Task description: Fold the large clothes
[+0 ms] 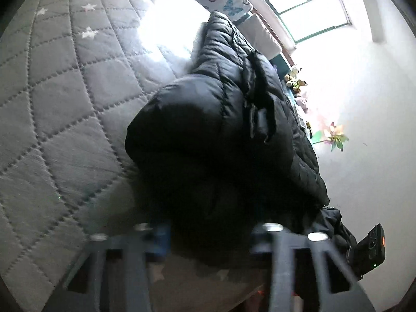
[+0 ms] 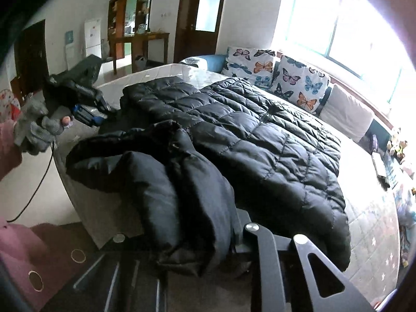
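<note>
A large black quilted puffer jacket lies spread on a grey quilted bed. In the left wrist view the jacket bulges up between the jaws. My left gripper is shut on a thick fold of the jacket. It also shows in the right wrist view, at the jacket's far left edge, held by a gloved hand. My right gripper is shut on a bunched sleeve or hem at the near edge. Both grippers' fingertips are hidden by fabric.
Butterfly-print cushions and a white cushion line the bed under a bright window. Toys and small items sit at the right side. A wooden shelf and door stand behind. The bed's near edge drops to the floor.
</note>
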Motion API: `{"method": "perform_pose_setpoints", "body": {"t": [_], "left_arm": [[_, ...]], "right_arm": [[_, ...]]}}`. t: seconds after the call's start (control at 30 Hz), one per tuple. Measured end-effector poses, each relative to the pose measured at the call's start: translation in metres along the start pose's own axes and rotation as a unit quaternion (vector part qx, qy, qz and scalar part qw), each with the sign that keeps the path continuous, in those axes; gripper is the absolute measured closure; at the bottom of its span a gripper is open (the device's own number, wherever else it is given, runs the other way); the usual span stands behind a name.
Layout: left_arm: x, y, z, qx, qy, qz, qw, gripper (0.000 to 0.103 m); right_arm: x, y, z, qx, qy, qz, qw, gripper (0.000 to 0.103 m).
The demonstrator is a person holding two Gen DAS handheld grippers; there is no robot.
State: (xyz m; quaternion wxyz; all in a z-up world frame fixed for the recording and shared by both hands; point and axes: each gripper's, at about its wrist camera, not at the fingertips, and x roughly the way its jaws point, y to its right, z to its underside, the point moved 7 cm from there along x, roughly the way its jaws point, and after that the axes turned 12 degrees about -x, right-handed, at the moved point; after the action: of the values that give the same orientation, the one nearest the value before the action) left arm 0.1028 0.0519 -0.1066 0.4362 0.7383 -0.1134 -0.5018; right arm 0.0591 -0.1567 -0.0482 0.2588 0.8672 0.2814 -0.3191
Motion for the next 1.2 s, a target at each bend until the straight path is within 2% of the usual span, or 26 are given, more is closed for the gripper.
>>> {"method": "perform_pose_setpoints", "body": {"t": [0.1,0.3,0.47,0.63,0.83,0.93,1.07,1.2], "left_arm": [[-0.008,0.012,0.006,0.029,0.016,-0.010,0.9994,0.083],[-0.038,0.030,0.043,0.082,0.029,-0.031,0.9957,0.085],[-0.080,0.025,0.093,0.066,0.019,-0.006,0.9976,0.085],[-0.104,0.039,0.100,0.053,0.037,0.024,0.9976,0.085],[-0.108,0.069,0.064,0.026,0.039,0.062,0.9970,0.085],[-0.110,0.087,0.030,0.010,0.041,0.077,0.9961,0.085],[-0.101,0.113,-0.017,0.006,0.051,0.077,0.9957,0.084],[-0.074,0.134,-0.084,-0.022,0.049,0.079,0.9954,0.084]], "right_arm": [[-0.006,-0.003,0.002,-0.002,0.005,0.005,1.000,0.084],[-0.041,-0.013,0.001,-0.002,0.030,0.004,1.000,0.085],[-0.082,-0.036,0.005,-0.007,0.047,-0.003,0.999,0.085],[-0.092,-0.029,-0.008,0.011,0.072,0.002,0.997,0.085],[-0.073,0.028,-0.044,0.044,0.112,0.014,0.993,0.085],[-0.060,0.054,-0.062,0.051,0.123,0.016,0.991,0.085],[-0.033,0.097,-0.087,0.062,0.135,0.014,0.989,0.085],[0.005,0.138,-0.105,0.072,0.132,0.010,0.989,0.085]]}}
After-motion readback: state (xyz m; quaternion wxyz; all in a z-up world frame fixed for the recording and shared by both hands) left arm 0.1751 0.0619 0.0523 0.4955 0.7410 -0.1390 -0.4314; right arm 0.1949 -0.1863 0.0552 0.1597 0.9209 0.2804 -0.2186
